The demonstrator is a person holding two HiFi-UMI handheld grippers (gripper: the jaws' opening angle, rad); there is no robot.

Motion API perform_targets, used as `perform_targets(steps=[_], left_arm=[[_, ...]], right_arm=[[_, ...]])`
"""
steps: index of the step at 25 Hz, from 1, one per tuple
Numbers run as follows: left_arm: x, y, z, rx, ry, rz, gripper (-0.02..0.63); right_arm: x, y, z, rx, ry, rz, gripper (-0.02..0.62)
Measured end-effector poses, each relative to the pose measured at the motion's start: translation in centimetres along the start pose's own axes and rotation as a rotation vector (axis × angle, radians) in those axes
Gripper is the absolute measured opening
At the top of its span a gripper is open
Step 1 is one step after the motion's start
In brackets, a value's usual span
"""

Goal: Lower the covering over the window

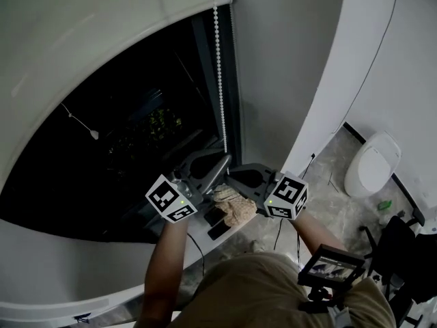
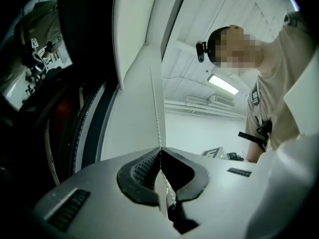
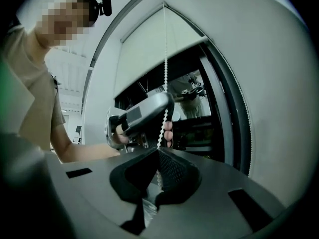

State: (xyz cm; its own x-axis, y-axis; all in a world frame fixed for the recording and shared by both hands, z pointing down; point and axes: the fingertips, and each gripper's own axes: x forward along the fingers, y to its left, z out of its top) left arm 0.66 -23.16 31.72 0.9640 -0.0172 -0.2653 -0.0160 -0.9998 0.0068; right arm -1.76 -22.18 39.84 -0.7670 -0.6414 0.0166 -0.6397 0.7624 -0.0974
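Note:
The white roller blind (image 1: 82, 39) covers the upper part of the dark window (image 1: 136, 128). Its white bead chain (image 1: 219, 67) hangs down the window's right side. Both grippers meet at the chain's lower end. My left gripper (image 1: 225, 159) is shut on the bead chain (image 2: 156, 108), which enters between its touching tips (image 2: 160, 151). Just below and to the right, my right gripper (image 1: 231, 173) is shut on the same chain (image 3: 165, 59), with the beads running between its ribbed pads (image 3: 159, 151). The right gripper view also shows the left gripper (image 3: 167, 103) above, against the chain.
A crumpled cloth (image 1: 234, 207) and a flat black object (image 1: 218, 227) lie on the sill below the grippers. A white wall (image 1: 287, 60) stands right of the window frame. On the floor to the right are a white toilet-like object (image 1: 372, 162) and a black chair (image 1: 403, 251).

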Motion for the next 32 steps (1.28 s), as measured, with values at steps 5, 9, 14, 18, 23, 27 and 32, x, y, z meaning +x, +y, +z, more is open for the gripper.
perform_targets(steps=[5, 9, 14, 18, 23, 27, 32], left_arm=[[-0.5, 0.3, -0.7, -0.011, -0.016, 0.042, 0.017], [-0.9, -0.6, -5.2, -0.036, 0.08, 0.009, 0.017], [-1.8, -3.1, -9.4, -0.112, 0.096, -0.021, 0.017], [-2.4, -3.3, -10.0, -0.102, 0.12, -0.012, 0.017], [-3.4, -3.0, -6.6, -0.105, 0.006, -0.072, 0.164], [-3.1, -0.3, -1.2, -0.068, -0.103, 0.014, 0.187], [-0.5, 0.1, -0.2, 0.001, -0.01, 0.055, 0.095]], right_arm=[[-1.6, -0.7, 1.0, -0.049, -0.023, 0.02, 0.059], [-3.5, -1.6, 6.4, -0.007, -0.189, -0.016, 0.115], [-2.8, -1.2, 9.1, -0.093, -0.198, -0.065, 0.092], [-2.3, -0.9, 7.9, -0.06, -0.177, -0.049, 0.012], [-2.0, -2.3, 6.7, 0.004, -0.152, -0.063, 0.008], [-0.3, -1.7, 0.6, 0.032, 0.013, -0.027, 0.008], [-0.2, -0.4, -1.5, 0.056, 0.038, 0.002, 0.008]])
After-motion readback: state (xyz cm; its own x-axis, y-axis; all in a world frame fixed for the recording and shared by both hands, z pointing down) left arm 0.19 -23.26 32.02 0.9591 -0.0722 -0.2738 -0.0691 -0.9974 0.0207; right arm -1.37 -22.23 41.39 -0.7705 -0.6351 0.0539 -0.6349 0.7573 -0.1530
